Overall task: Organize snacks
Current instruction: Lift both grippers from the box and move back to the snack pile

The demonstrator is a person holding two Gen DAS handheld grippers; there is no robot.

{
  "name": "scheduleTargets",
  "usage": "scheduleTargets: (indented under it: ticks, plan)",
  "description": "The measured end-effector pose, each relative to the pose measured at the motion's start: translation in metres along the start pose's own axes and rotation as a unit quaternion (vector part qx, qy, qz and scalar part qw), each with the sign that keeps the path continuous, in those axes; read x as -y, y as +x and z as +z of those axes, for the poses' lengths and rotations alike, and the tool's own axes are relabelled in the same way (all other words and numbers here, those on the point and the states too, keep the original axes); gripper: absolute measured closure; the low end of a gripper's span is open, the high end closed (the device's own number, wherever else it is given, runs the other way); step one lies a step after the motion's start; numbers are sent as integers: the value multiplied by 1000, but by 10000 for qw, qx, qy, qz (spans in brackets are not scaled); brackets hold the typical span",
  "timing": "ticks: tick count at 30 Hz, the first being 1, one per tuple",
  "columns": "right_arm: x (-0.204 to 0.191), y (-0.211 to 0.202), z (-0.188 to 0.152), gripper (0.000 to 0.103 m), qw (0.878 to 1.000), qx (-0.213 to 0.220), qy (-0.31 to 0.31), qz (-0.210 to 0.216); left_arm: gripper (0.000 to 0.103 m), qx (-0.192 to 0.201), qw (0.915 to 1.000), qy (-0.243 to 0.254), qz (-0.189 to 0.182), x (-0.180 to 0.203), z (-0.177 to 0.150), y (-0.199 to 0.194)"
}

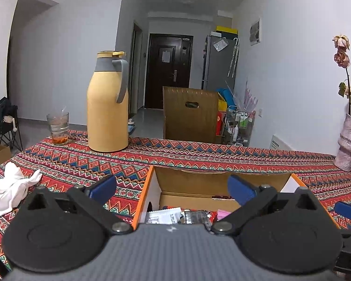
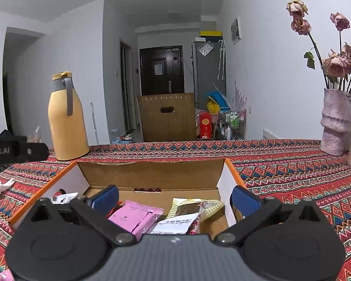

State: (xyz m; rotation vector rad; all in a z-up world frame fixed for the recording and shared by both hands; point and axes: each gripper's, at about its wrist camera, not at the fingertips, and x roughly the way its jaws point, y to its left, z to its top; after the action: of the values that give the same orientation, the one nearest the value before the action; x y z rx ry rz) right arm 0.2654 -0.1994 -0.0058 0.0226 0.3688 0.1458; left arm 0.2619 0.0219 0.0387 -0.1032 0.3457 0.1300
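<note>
yellow thermos (image 1: pixel 107 107), glass (image 1: pixel 58 128), white cloth (image 1: pixel 10 188), flower vase (image 2: pixel 335 126)

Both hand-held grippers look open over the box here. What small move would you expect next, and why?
Probably lower the right hand-held gripper onto the pink packet in the cardboard box: its jaws stand wide and empty, and the packets lie jumbled right below them.

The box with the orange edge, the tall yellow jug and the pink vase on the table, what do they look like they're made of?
Box: corrugated cardboard, matte brown inside with white inner walls; a torn raw top edge shows.
Yellow jug: probably plastic or coated metal, smooth satin; grey moulded handle and collar.
Pink vase: likely ceramic or plaster, rough and mottled, with a lumpy surface.
</note>
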Motion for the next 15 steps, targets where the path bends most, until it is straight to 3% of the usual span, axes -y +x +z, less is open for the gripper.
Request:
scheduleTargets:
  ticks: [15]
  plan:
    - [-3, -13, 9, 0, 9996, 281, -57, -63, 0, 37, 9998, -205, 36, -1, 11, -15]
